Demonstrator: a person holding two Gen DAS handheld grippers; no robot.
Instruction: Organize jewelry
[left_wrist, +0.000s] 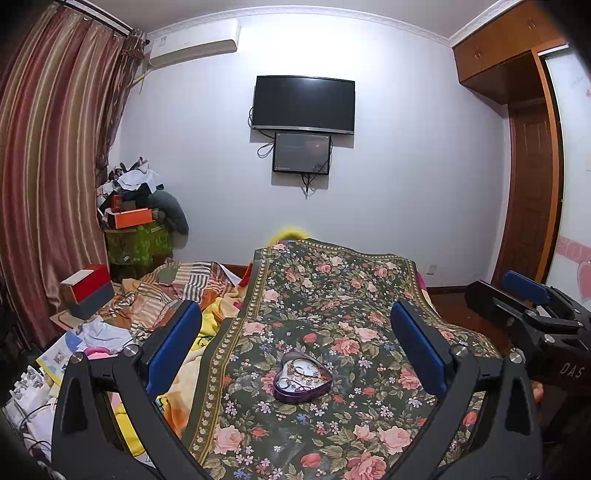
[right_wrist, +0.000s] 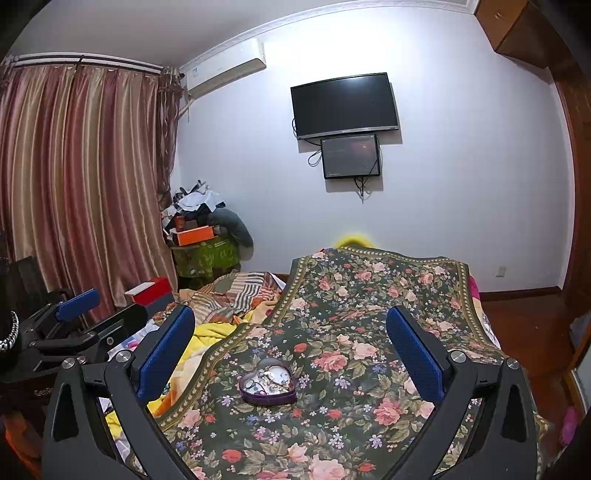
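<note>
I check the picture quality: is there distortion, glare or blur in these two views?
Left wrist view: strong fisheye bending, dark corners, heart-shaped box fairly sharp but its jewelry too small to tell apart. Right wrist view: same bending, bright wash on the wall, no glare on the box.

two forward views, shared bed (left_wrist: 332, 295)

left gripper (left_wrist: 295, 343): jaws spread wide, blue pads (left_wrist: 173, 347) facing each other, nothing between them. right gripper (right_wrist: 290, 349): same, jaws wide apart, empty. both held level, pointing forward, side by side; each shows at the edge of the other's wrist view. fingertip (left_wrist: 537, 393) visible behind the left gripper's right arm.
</note>
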